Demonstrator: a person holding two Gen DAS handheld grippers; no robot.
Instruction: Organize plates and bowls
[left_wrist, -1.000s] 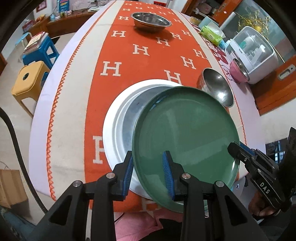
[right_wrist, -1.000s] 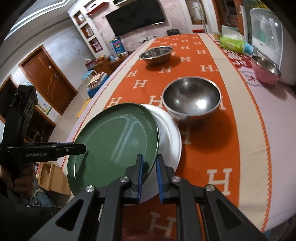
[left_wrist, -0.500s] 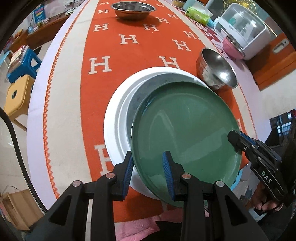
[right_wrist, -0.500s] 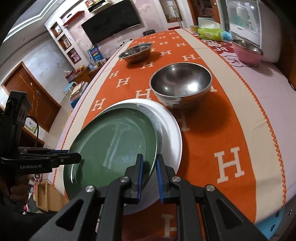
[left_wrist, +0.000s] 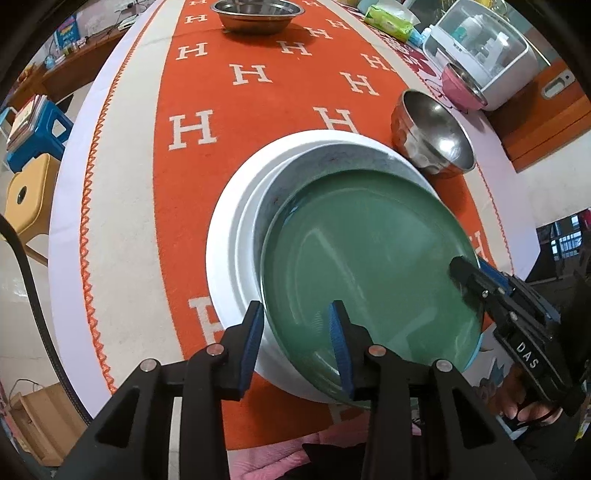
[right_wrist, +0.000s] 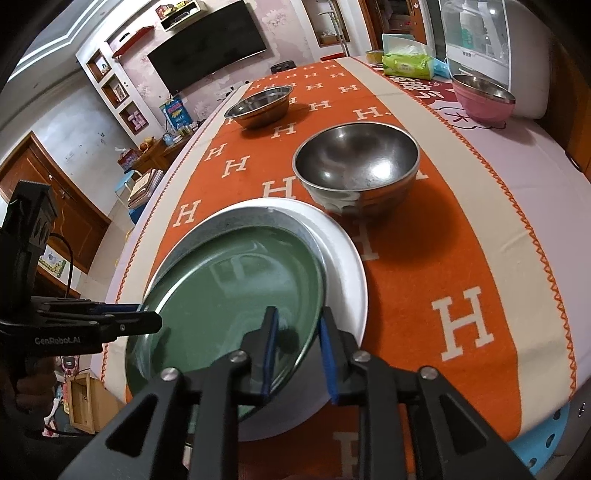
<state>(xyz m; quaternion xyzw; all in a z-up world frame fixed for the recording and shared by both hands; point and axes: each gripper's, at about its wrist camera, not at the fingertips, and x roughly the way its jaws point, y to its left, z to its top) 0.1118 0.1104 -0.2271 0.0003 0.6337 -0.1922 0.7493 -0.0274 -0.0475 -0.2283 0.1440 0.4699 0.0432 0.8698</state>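
A green plate (left_wrist: 369, 266) lies in a grey plate (left_wrist: 332, 158), which sits on a white plate (left_wrist: 236, 229) at the near end of the orange table runner. My left gripper (left_wrist: 297, 338) straddles the green plate's near rim. Its jaws are opening and the pads stand off the rim. My right gripper (right_wrist: 297, 349) straddles the opposite rim of the green plate (right_wrist: 229, 295). Its jaws are also opening, with a gap on both sides of the rim. Each gripper shows in the other's view, the right gripper (left_wrist: 461, 273) and the left gripper (right_wrist: 147, 319).
A deep steel bowl (right_wrist: 358, 162) stands just beyond the white plate (right_wrist: 347, 266). A shallow steel bowl (right_wrist: 258, 105) sits farther up the runner, and a pink bowl (right_wrist: 484, 98) stands by a white appliance. A yellow stool (left_wrist: 26, 195) is beside the table. The table's near edge is close.
The green plate came down from a tilt and now lies flat in the grey plate. The right gripper's jaws have spread clearly and the left's slightly.
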